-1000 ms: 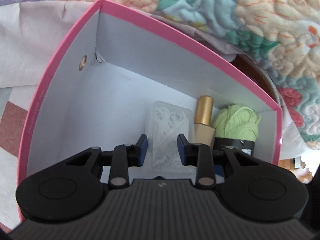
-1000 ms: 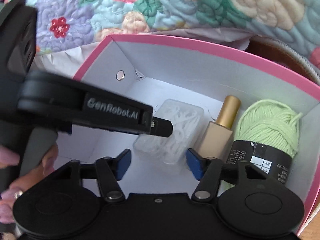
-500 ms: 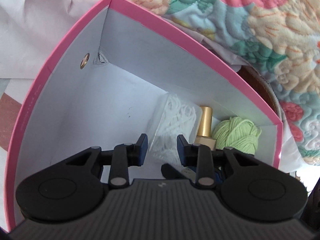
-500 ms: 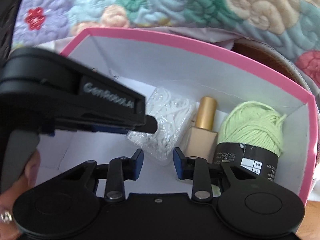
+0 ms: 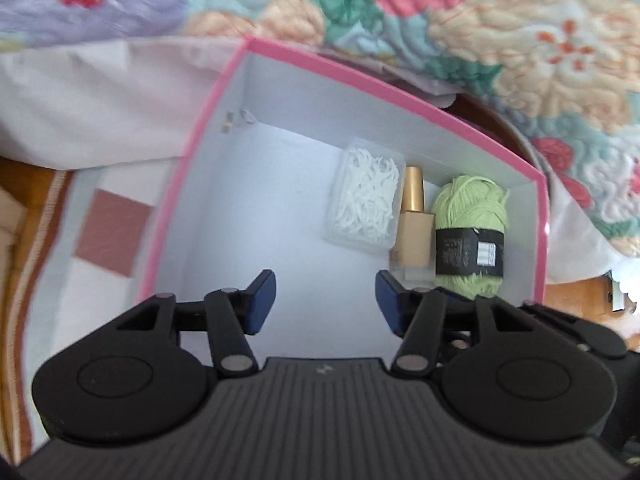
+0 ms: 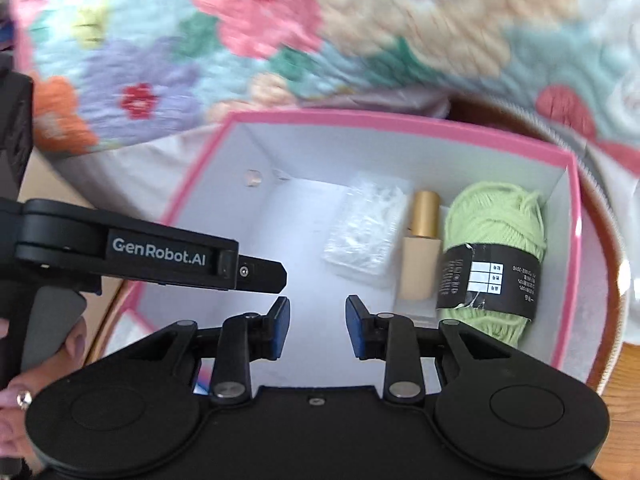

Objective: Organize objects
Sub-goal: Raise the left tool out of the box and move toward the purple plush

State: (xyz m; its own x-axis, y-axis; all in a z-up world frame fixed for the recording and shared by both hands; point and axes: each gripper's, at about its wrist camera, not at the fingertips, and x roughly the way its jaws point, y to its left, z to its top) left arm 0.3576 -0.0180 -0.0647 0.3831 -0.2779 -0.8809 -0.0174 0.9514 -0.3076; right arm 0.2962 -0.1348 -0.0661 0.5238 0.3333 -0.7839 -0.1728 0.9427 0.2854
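Box (image 5: 192, 152): pink rim, white inside, sitting by the floral quilt (image 5: 520, 40).
Contents: clear case (image 5: 364, 200), gold-capped bottle (image 5: 414, 224) and green yarn (image 5: 470, 224) lie side by side along the box's right end.
My left claw (image 5: 325, 304): spread wide, empty, above the box floor.
My right claw (image 6: 317, 327): parted, empty, over the box.

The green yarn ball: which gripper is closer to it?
Right, probably. The right gripper sits just left of the green yarn ball, near its lower end. The left gripper lies further left.
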